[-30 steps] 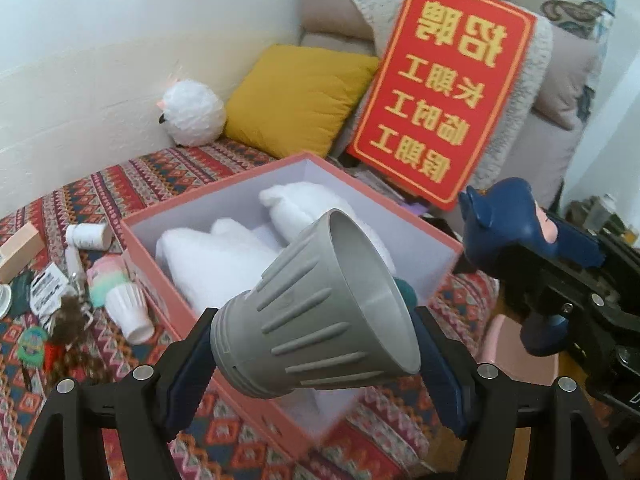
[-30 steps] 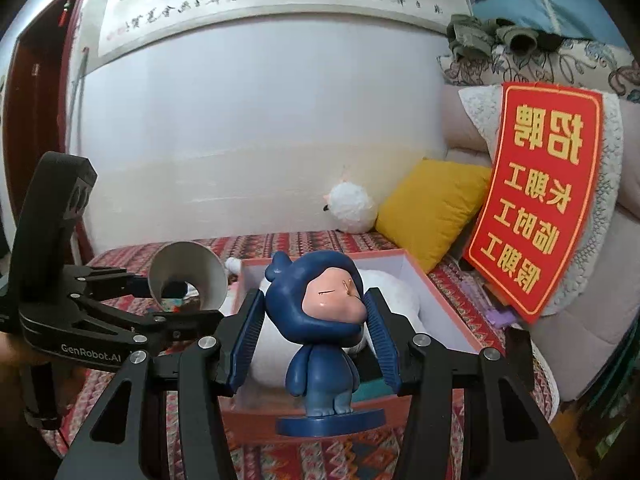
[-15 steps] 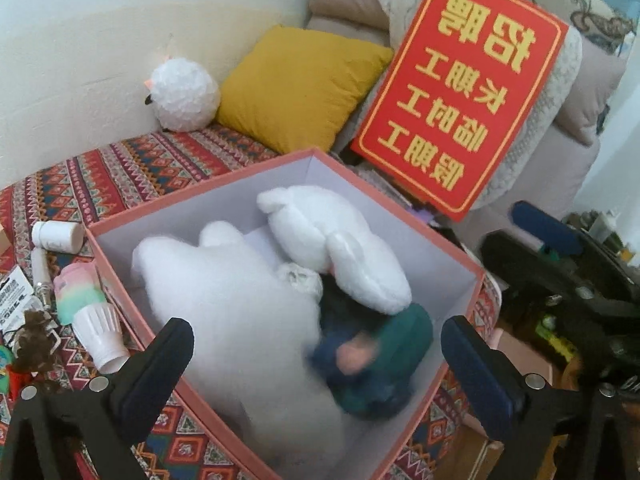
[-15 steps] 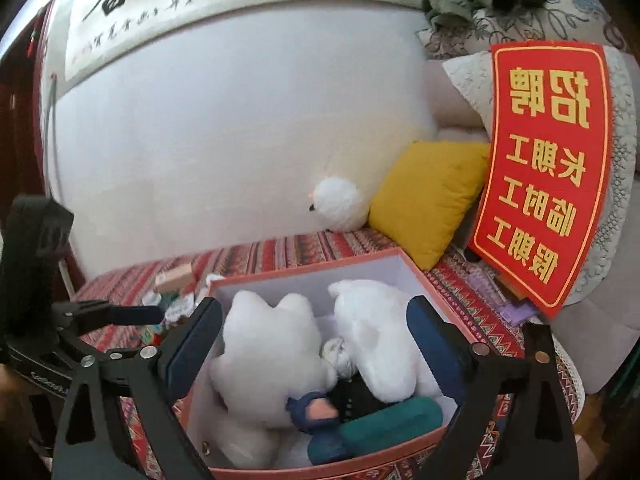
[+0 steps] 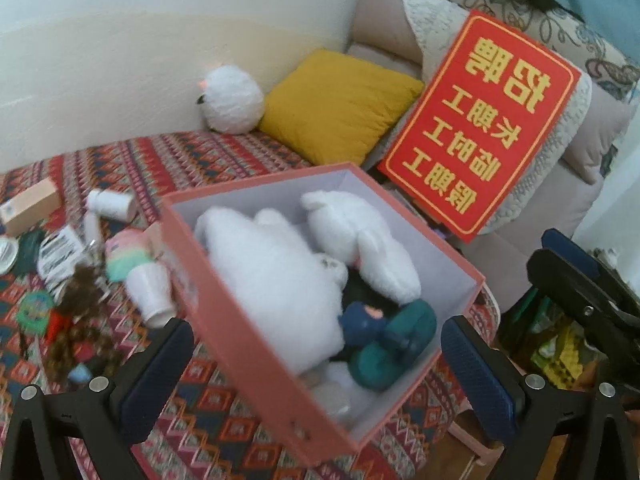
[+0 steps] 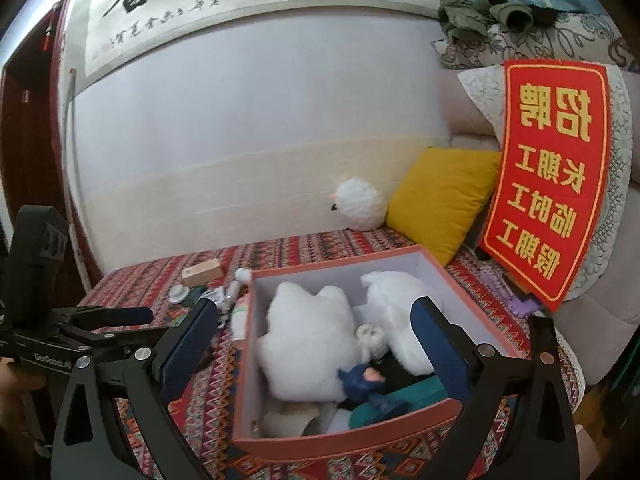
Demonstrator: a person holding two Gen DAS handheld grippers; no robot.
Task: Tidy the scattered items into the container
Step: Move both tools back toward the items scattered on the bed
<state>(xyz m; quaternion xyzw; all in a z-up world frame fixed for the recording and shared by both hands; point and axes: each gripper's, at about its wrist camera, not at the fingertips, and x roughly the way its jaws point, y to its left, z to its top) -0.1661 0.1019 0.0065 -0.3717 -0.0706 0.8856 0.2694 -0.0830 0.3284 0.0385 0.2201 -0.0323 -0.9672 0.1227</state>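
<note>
Both tools are hanging wide open and empty over the pink cardboard box (image 5: 256,344): the left tool (image 5: 316,364) and the right tool (image 6: 316,344). Inside the box, a blue-hooded figurine (image 6: 362,380) is lying beside two white plush toys (image 5: 276,276). Left of the box, a white ribbed cup (image 5: 150,292) is lying on the patterned bedspread (image 5: 208,160).

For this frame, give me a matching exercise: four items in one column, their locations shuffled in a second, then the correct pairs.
Items:
1. blue figurine
2. white paper cup
3. yellow cushion
4. small cardboard box

Places:
A. leaning at the sofa back beside the red sign
B. inside the pink box, by the white plush
C. on the patterned cover, far from the pink box
D. on the cover just outside the pink box's wall

Pairs: 1-B, 2-D, 3-A, 4-C
</note>
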